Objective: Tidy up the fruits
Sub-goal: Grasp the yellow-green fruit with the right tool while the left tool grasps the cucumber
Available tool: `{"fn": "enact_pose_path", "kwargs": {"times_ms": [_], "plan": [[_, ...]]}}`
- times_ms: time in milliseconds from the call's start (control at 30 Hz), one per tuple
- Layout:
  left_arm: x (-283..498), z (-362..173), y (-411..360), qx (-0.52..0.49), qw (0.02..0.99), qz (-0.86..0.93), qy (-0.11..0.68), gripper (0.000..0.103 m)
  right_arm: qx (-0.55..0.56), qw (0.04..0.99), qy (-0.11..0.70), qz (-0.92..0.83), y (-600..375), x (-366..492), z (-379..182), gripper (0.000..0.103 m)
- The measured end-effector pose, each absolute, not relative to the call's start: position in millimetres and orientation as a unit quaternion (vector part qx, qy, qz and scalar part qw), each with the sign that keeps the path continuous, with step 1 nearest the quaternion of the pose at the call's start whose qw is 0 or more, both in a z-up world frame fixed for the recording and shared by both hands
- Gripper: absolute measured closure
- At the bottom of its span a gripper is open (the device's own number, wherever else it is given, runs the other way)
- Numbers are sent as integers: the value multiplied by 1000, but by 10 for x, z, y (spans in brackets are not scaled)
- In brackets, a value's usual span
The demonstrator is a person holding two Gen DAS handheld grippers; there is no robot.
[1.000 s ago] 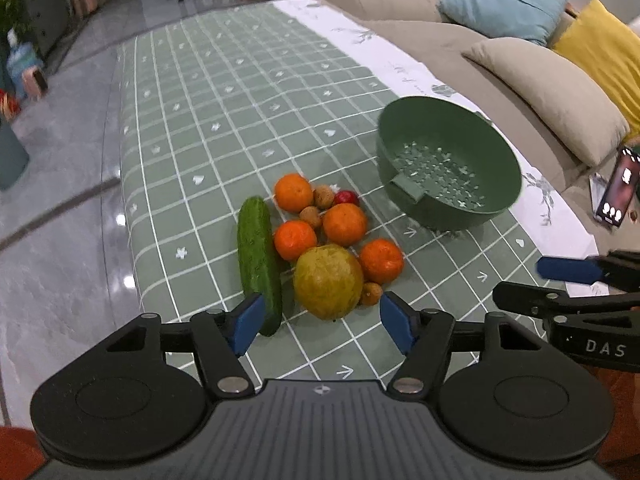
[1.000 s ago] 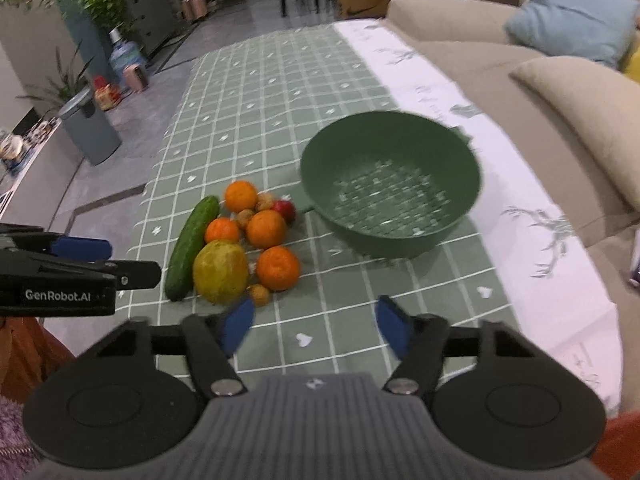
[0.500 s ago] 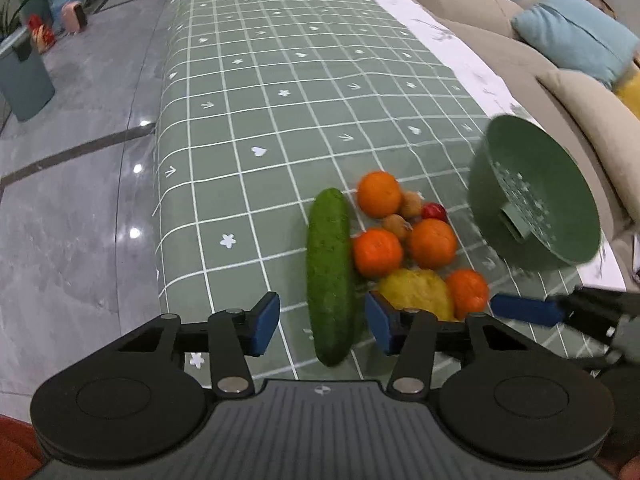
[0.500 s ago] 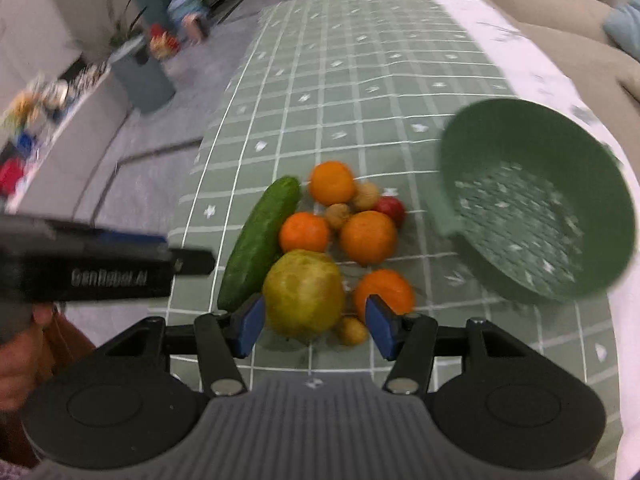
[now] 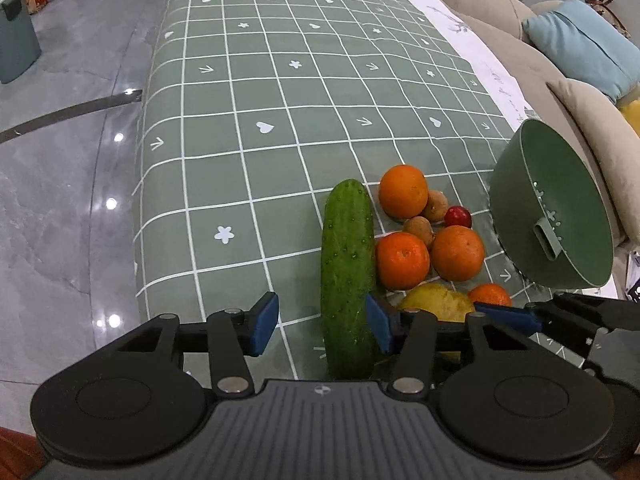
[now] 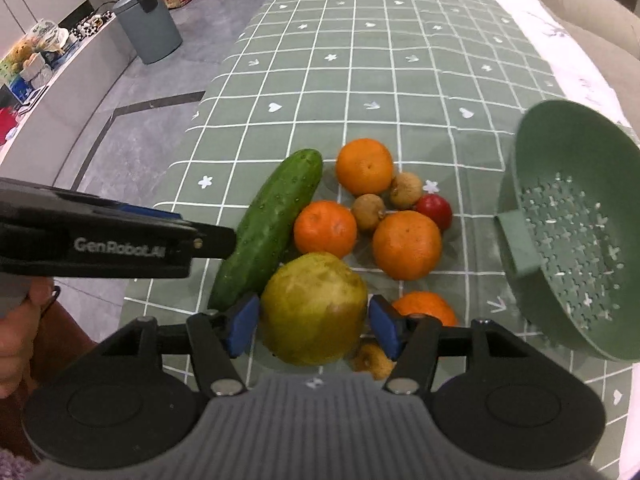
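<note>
Green checked cloth covers the table where both tools straddle fruit ungripped: left tool (image 5: 322,328) around the cucumber (image 5: 347,268), right tool (image 6: 314,330), jaws just widened, around the pear (image 6: 314,308); next, clench and carry to the colander (image 6: 576,224).

Matt plastic colander (image 6: 568,236), bumpy-skinned cucumber (image 5: 347,264)

A grey bin (image 6: 150,26) stands beside a blue cushion's (image 5: 588,46) sofa.

Fruit's all bunched together on the green checked cloth: a long bumpy green cucumber (image 6: 268,228) on the left, four round oranges (image 6: 406,245), a big yellow-green pear (image 6: 314,308) nearest, small brown longans (image 6: 368,212), one red plum (image 6: 434,206). Green perforated plastic colander (image 6: 576,236) sits right, empty.
</note>
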State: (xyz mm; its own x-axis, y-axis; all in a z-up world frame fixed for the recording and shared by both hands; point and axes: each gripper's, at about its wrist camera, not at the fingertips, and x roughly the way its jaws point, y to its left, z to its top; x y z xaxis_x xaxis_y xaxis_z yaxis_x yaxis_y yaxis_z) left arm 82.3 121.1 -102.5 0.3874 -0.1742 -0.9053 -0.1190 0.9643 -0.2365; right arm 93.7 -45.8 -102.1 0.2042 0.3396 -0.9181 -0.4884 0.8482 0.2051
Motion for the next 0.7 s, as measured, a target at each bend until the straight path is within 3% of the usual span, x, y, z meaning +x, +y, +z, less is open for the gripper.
{"fn": "enact_pose_path", "kwargs": {"times_ms": [433,700], "plan": [[827,-1012,1157,-129,814,-28,566,44,-13,766,591,253,-553,912,-1153,43],[1054,-1073,1009,-84,810,-39,579,42,-21,781,574,246,-833,789,-869,43]]}}
